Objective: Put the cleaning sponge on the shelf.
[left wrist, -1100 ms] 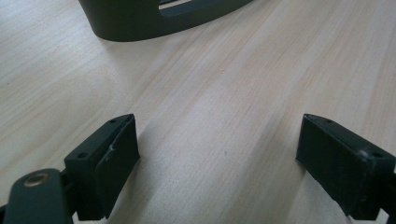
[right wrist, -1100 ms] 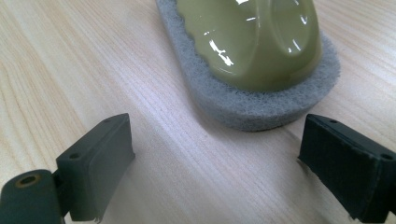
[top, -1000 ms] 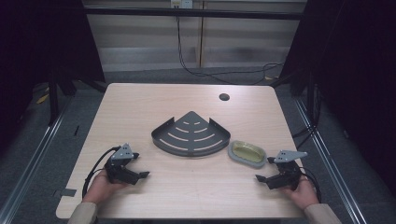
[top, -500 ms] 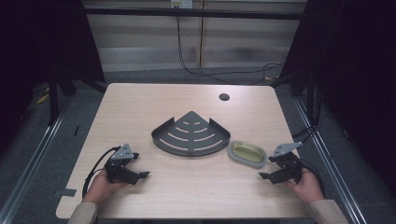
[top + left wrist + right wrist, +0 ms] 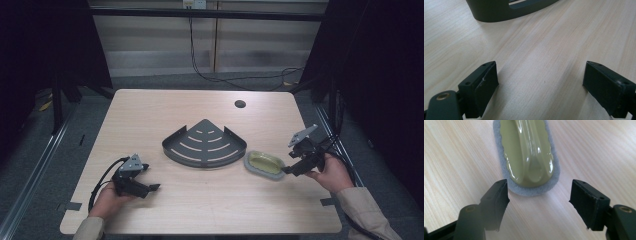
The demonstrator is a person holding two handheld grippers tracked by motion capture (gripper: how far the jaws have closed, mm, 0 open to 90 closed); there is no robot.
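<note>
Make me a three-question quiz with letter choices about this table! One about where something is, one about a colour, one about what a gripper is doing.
1. Where does the scrubber lie?
A. inside the dark corner shelf
B. on the table, beside the shelf, toward the right gripper
C. next to the left gripper

2. What colour is the scrubber's shiny top?
A. olive green
B. red
C. blue

3. What are the right gripper's jaws doing?
A. shut on the scrubber
B. open, with the scrubber just ahead
C. shut on nothing

Answers: 1 B, the high view shows it on bare wood by the shelf. 2 A, the right gripper view shows a green top on a grey pad. 3 B, that view shows the jaws wide apart.
</note>
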